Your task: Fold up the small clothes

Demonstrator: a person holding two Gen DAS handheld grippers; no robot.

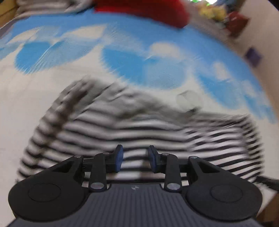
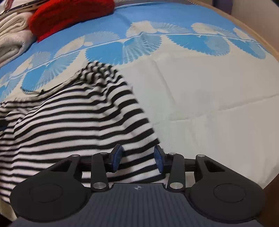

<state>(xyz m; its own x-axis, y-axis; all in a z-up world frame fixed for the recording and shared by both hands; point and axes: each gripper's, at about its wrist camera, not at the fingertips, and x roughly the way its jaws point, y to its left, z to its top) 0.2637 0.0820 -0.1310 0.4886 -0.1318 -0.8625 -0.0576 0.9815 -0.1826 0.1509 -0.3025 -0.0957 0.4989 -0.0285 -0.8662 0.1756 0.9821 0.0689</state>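
A black-and-white striped garment (image 1: 122,125) lies crumpled on a blue-and-white patterned sheet (image 1: 122,43); the left wrist view is blurred. My left gripper (image 1: 135,157) hovers over the garment's near part, its blue pads apart, with the stripes showing through the gap. In the right wrist view the same striped garment (image 2: 69,122) fills the left half, a bunched sleeve rising at its far end. My right gripper (image 2: 138,157) stands open over the garment's right edge. Cloth lies between and below its pads, which do not press on it.
A red knitted garment (image 2: 69,14) and a folded pale cloth (image 2: 12,40) lie at the far side of the sheet (image 2: 209,87). The sheet's white part stretches to the right, ending at a wooden edge (image 2: 272,174). Yellow and red items (image 1: 212,12) sit far right.
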